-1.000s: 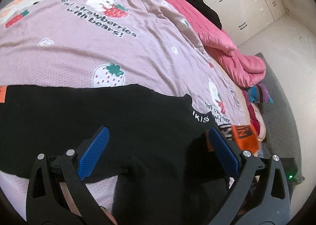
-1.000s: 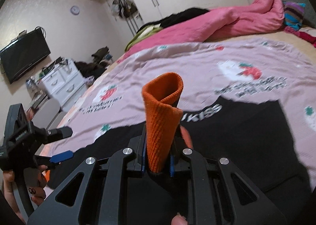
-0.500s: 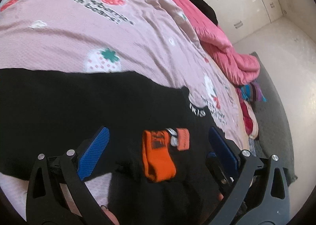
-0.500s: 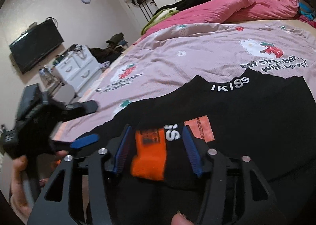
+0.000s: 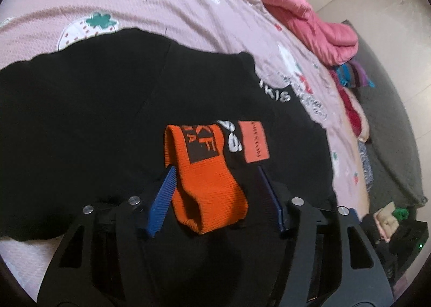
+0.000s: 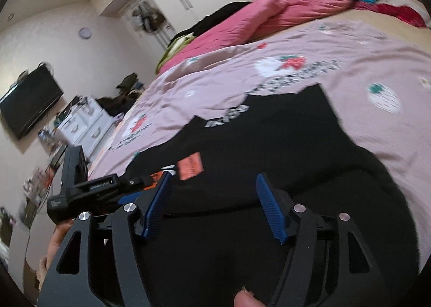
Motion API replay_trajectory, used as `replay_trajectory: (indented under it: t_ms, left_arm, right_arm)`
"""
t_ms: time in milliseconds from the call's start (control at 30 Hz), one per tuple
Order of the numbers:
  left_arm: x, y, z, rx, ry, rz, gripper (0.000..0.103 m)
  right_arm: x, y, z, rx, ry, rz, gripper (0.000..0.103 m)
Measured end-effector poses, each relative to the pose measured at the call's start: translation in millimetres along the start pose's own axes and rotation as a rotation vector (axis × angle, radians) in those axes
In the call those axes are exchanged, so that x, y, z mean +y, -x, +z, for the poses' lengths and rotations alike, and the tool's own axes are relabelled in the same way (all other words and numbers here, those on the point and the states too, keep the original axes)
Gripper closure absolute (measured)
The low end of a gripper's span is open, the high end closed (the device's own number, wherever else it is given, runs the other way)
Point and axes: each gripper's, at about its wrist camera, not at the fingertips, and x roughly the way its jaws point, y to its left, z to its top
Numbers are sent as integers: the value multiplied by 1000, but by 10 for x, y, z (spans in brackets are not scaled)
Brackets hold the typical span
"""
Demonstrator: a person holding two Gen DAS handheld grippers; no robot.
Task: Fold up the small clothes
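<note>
Left gripper (image 5: 215,196) jaws closing around orange sock (image 5: 207,185) (untouched); right gripper (image 6: 212,207) jaws opening, empty.

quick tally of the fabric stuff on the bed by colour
black: 1, garment spread flat
orange: 1, knitted cuff between the open left gripper fingers
pink: 2, printed bedsheet and crumpled duvet
total: 4
</note>
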Motion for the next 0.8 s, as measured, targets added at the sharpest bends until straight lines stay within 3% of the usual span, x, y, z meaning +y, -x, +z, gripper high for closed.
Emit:
replay_trajectory:
  t_ms: [133, 200, 300, 433, 600, 800]
  left_arm:
    - [-83, -43, -49, -38, -51, 61, 52]
    - [-113, -55, -40, -61, -75, 75, 81]
    - [-97, -55, -3, -65, -78, 21, 94]
    - [-146, 95, 47, -100, -87, -27, 97]
    - [-370, 421, 82, -173, -184, -50, 97]
    - [-406, 232, -3, -91, -227, 27, 94]
  right_arm:
    - [-166, 101, -28, -16, -26, -21, 39]
    - [-237, 137, -35, -14, -41, -20, 39]
    - [-316, 183, -22, -21, -52, -37, 39]
    - [-395, 230, -11, -31, -60, -67, 39]
    - [-437, 215, -15, -34, -64, -89, 39]
    - [-438, 80, 7, -7, -50, -121, 39]
